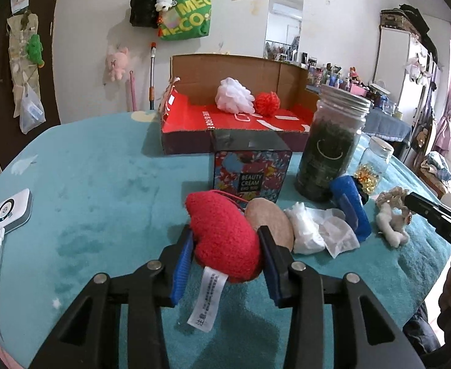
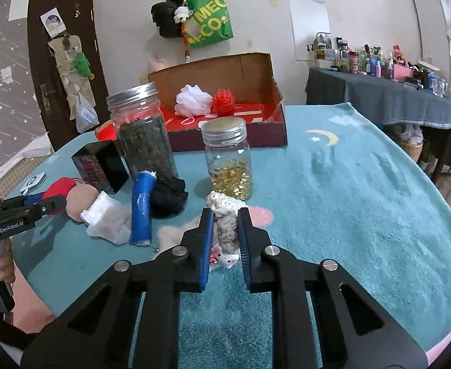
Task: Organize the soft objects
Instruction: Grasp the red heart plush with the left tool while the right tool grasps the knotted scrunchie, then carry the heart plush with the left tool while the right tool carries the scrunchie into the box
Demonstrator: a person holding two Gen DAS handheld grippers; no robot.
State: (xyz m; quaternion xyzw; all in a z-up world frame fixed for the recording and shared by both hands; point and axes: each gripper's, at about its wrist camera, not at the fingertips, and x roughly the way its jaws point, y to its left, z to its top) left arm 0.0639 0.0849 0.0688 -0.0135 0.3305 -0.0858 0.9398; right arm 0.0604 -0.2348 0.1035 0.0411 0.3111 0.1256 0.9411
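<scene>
My left gripper [image 1: 225,243] points down at a slant over the teal blanket [image 1: 102,184], its blue pads pressed into both sides of the red plush heart [image 1: 222,233]; the heart bulges between the jaws and its white care label hangs below. Just beside it lie a tan round pad [image 1: 271,218], crumpled white tissue [image 1: 314,227] and a blue roll [image 1: 348,206]. My right gripper [image 2: 225,230] is tilted down likewise, jaws drawn narrow and clamped on the grey-white knitted rope toy [image 2: 225,218], whose small white figure shows under the pads. In the right wrist view my left hand [image 2: 4,261] grips the left tool's handle at the frame's left edge. Behind stand a tall jar of dark leaves [image 2: 145,141] and a shorter jar of yellow pieces [image 2: 228,166]. Further back, the open cardboard box [image 1: 194,70] holds a white mesh puff [image 1: 234,95] and a red one [image 1: 267,103], touching each other.
</scene>
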